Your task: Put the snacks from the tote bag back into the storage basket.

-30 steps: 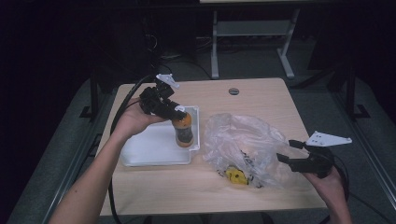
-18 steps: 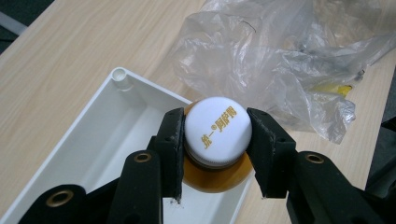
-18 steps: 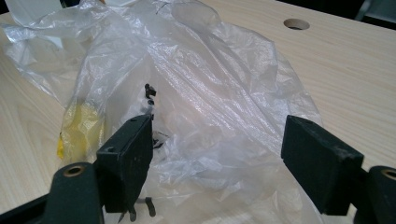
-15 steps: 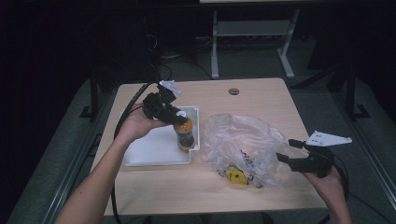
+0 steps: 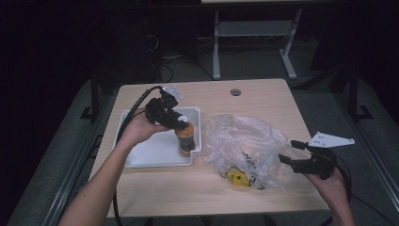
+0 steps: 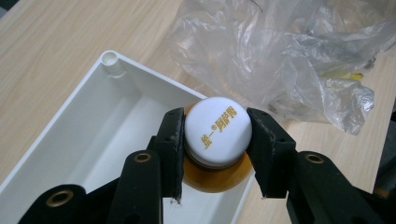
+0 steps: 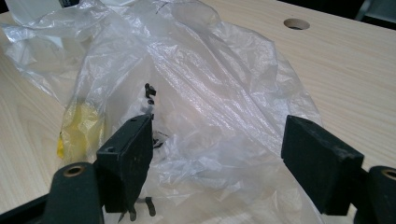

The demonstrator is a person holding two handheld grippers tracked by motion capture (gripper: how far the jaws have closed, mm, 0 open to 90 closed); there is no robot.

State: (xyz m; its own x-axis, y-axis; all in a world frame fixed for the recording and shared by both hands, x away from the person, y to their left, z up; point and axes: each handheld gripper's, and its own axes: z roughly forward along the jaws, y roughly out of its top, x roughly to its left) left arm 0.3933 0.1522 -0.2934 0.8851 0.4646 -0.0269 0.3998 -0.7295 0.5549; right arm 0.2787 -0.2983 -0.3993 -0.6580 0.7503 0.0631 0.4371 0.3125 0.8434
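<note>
1. Left hand-held gripper has its two black jaws closed on the white cap of an orange drink bottle; in the left gripper view both pads press on the sides of the cap, so the jaws stand about half open because of the cap's width.
2. Compared with a second ago, this gripper and the bottle sit lower in the high view: the bottle was above the white tray, and now it stands upright with its base very near the tray floor or on it, at the tray's right wall. I cannot tell if it already rests there.
3. I judge from this that the work is to move the bottle into the tray, and that this step is almost finished. What remains is to open the jaws and lift the gripper away without tipping the bottle.
4. To the right of the tray, a crumpled clear plastic bag lies on the table, with a yellow thing inside it near the front edge.
5. Right hand-held gripper is at the right edge of the bag and has not changed its place. In the right gripper view its jaws are wide open, and they grip nothing; the bag lies just in front of them and partly between them.
</note>
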